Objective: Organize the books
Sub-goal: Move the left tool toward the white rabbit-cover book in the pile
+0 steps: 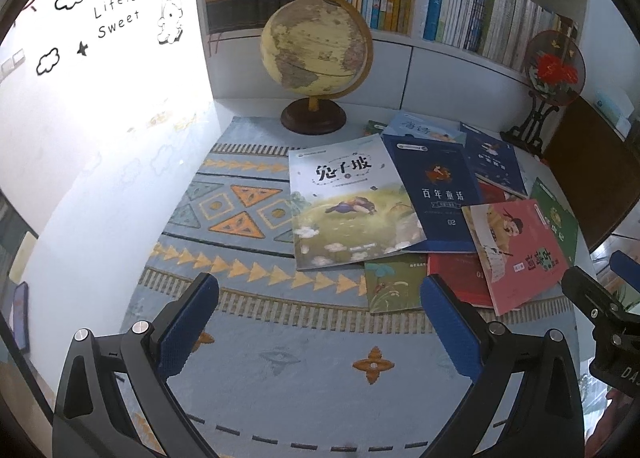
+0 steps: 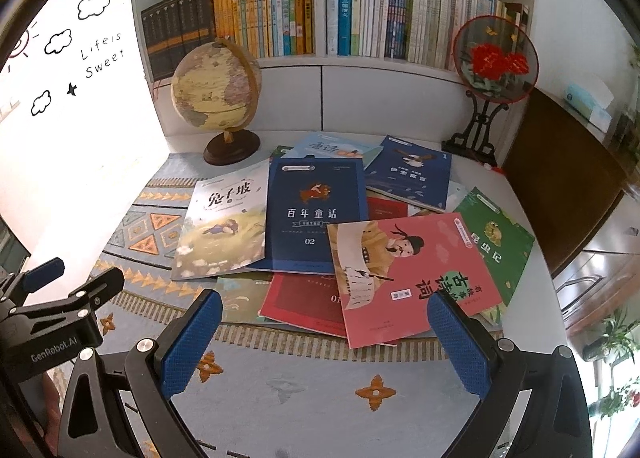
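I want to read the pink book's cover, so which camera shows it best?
The right wrist view: the pink book lies large, central and whole. The left wrist view shows it smaller, off to the right.

The mat (image 1: 280, 338) is pale blue-grey with orange triangles, diamonds and striped bands. On it, one book (image 2: 224, 226) shows a green meadow under a whitish sky; another (image 2: 316, 214) is navy with white lettering (and a small orange emblem); a third (image 2: 404, 274) is pink with a yellow-robed figure; a fourth (image 2: 496, 242) is green. The globe (image 1: 316, 42) is sandy yellow on a dark brown base. Gripper pads (image 1: 188, 326) are blue.
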`<act>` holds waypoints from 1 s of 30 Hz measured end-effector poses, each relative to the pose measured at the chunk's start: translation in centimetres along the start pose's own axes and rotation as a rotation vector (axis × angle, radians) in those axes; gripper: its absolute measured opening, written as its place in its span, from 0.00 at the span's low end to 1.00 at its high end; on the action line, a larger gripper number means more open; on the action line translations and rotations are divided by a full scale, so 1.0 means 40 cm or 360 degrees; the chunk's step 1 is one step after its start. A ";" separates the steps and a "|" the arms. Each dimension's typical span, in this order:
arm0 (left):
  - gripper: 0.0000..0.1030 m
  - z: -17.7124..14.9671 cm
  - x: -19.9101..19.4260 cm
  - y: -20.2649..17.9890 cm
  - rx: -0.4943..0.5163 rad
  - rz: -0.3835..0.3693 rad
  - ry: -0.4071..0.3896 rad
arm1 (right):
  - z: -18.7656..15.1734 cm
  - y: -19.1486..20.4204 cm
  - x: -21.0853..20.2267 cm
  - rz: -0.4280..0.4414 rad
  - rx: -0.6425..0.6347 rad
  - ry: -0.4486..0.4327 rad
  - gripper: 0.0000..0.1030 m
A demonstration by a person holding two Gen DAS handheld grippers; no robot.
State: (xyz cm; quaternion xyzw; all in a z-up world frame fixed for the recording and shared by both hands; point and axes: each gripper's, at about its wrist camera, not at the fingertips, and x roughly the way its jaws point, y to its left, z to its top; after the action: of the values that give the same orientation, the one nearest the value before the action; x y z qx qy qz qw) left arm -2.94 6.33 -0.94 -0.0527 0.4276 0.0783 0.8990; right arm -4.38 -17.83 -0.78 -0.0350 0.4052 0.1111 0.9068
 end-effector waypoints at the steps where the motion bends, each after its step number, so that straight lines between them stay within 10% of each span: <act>1: 0.98 -0.001 0.001 0.000 -0.0003 -0.0003 0.0005 | -0.002 0.001 -0.001 0.0003 -0.0002 0.0001 0.99; 30: 0.98 -0.032 0.011 0.029 0.0002 -0.0029 0.0072 | -0.034 0.007 -0.010 -0.0014 0.0013 0.0027 0.99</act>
State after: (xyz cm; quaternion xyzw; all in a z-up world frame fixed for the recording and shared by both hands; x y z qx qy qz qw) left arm -3.87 7.31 -2.11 -0.0579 0.4475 0.0686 0.8898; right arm -5.70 -17.82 -1.39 -0.0341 0.4131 0.1050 0.9040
